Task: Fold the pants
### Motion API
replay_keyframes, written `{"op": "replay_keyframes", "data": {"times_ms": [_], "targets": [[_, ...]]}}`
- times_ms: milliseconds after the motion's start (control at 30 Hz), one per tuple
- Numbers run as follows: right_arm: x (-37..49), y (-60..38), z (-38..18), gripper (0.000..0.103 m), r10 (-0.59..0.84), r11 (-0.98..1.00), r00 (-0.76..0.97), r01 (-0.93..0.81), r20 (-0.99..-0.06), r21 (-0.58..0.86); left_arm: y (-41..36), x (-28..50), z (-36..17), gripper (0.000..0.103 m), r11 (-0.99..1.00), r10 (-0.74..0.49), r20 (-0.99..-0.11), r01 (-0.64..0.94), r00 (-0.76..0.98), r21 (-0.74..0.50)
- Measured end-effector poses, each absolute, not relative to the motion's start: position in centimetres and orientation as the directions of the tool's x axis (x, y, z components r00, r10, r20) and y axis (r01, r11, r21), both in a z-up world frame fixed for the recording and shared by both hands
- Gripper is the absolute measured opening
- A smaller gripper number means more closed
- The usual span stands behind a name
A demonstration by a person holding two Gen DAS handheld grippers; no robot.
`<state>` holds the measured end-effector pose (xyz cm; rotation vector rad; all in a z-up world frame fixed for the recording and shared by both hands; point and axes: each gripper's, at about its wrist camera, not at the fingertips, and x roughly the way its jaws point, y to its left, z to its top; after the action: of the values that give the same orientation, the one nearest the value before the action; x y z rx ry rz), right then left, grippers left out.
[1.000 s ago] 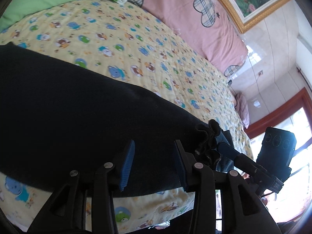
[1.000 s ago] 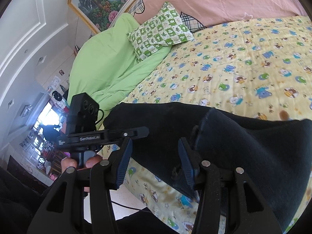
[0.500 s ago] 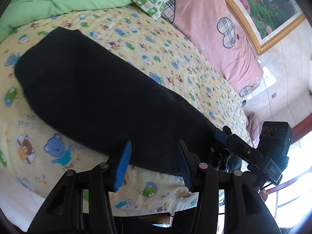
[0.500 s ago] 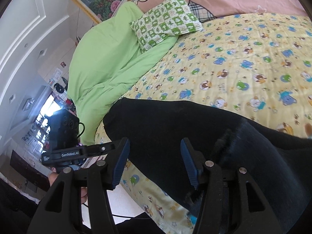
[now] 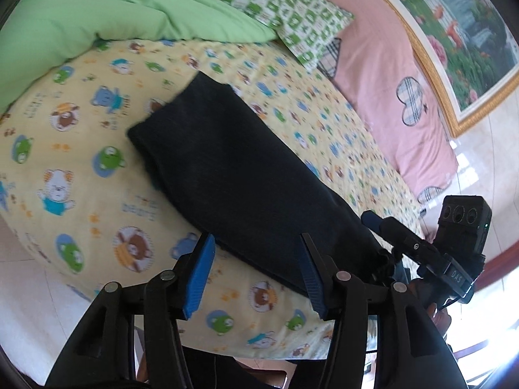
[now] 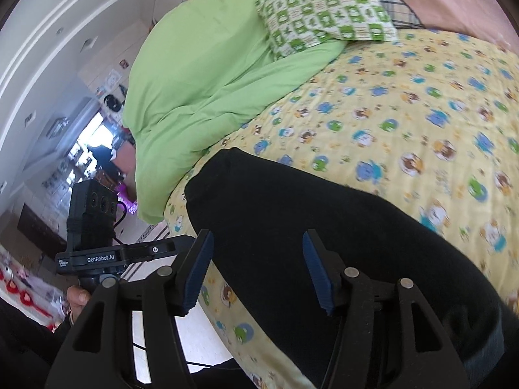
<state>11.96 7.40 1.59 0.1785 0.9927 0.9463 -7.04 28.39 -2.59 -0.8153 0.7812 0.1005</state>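
The pants [image 5: 236, 175] now lie as one long dark strip across the centre of the left view, on the bed [image 5: 78, 175]; a second ago they filled it, so both grippers have backed away, and the lengthwise fold looks done. The left gripper [image 5: 256, 275] hovers wide open and empty at lower centre. The right gripper [image 6: 259, 272] is likewise open, holding nothing.

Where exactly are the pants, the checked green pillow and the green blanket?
pants [image 5: 240, 175], left wrist view, middle of the dark cloth
pillow [image 6: 327, 9], right wrist view, centre of its face
blanket [image 6: 207, 74], right wrist view, middle of the heap
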Motion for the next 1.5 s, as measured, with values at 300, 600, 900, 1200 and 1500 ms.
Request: {"op": "replay_keyframes", "data": {"times_ms": [300, 600, 900, 1200, 1500], "targets": [[13.8, 10.7, 1.9, 0.06, 0.745, 0.579, 0.159, -0.636, -0.647, 0.51, 30.6, -8.3, -3.2, 0.053, 0.657, -0.165, -0.663, -0.421, 0.73, -0.626], [16.4, 15.5, 1.9, 0.061, 0.716, 0.528, 0.082, -0.713, -0.693, 0.461, 32.7, -8.1, -4.7, 0.057, 0.595, -0.166, -0.669, -0.468, 0.725, -0.654], [19.8, 21.0, -0.1, 0.06, 0.639, 0.453, -0.034, -0.791, -0.768, 0.412, 35.1, -7.4, -6.3, 0.057, 0.522, -0.143, -0.67, -0.52, 0.728, -0.676], [23.0, 24.5, -2.0, 0.06, 0.639, 0.413, -0.113, -0.784, -0.761, 0.463, 35.6, -6.7, -6.8, 0.057, 0.511, -0.138, -0.661, -0.519, 0.737, -0.685], [22.9, 26.8, -3.6, 0.054, 0.632, 0.35, -0.216, -0.777, -0.744, 0.523, 35.8, -5.8, -6.8, 0.054, 0.521, -0.114, -0.658, -0.519, 0.745, -0.678]]}}
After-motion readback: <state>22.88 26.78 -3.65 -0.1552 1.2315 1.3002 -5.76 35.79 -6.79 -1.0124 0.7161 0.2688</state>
